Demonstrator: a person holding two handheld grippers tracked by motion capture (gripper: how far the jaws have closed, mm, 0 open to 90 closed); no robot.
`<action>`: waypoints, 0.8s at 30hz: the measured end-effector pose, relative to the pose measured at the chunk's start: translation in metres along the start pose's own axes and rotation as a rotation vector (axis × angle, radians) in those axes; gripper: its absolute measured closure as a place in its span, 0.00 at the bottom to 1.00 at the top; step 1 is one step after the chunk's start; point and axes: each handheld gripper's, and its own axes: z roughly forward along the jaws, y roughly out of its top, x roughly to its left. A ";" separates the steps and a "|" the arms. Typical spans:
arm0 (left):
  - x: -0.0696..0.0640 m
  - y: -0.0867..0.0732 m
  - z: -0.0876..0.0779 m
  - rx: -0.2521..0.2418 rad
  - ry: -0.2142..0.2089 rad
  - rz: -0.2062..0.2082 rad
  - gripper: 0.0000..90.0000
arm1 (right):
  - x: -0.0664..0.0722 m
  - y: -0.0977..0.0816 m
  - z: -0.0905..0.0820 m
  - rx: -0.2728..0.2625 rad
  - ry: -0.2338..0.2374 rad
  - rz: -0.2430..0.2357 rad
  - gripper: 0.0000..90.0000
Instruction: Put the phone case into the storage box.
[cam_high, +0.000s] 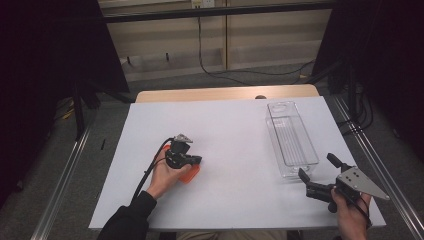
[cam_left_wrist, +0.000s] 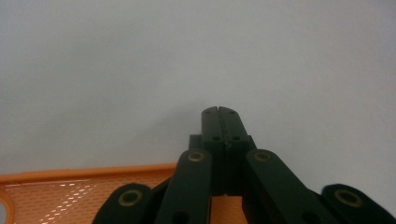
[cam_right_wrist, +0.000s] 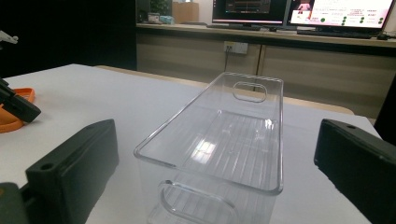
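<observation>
1. Two items matter here: the orange lid (cam_high: 190, 174), a flat perforated plastic piece lying lower left of centre in the high view, and the clear bin (cam_high: 291, 141) at right of centre, well apart from it.
2. Handling, as a judgement: the lid looks light, thin and somewhat flexible; lying flat on the white table (cam_high: 230, 130), it offers you only its raised rim. Take it at an edge, not the mesh face.
3. The bin looks rigid, smooth and likely slippery; its end wall with the handle cut-out is the sound place to pinch.
4. Your left gripper (cam_high: 196, 161) sits over the lid, pointing towards the right of the frame. In the left gripper view its jaws meet tip to tip with nothing between them; the lid's rim lies beneath them.
5. Your right gripper (cam_high: 316, 175), lower right, points up-left at the bin's near end, jaws spread wide and empty, not touching it.
</observation>
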 end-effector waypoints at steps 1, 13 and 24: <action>0.000 -0.001 0.000 -0.002 0.000 -0.001 1.00 | 0.000 0.000 0.000 0.003 0.000 0.000 0.00; -0.010 -0.010 -0.004 0.011 -0.026 0.018 1.00 | 0.000 0.000 0.000 -0.001 0.003 0.000 0.00; -0.012 -0.026 -0.016 0.007 -0.057 0.004 1.00 | 0.000 0.000 0.000 -0.005 0.005 -0.002 0.00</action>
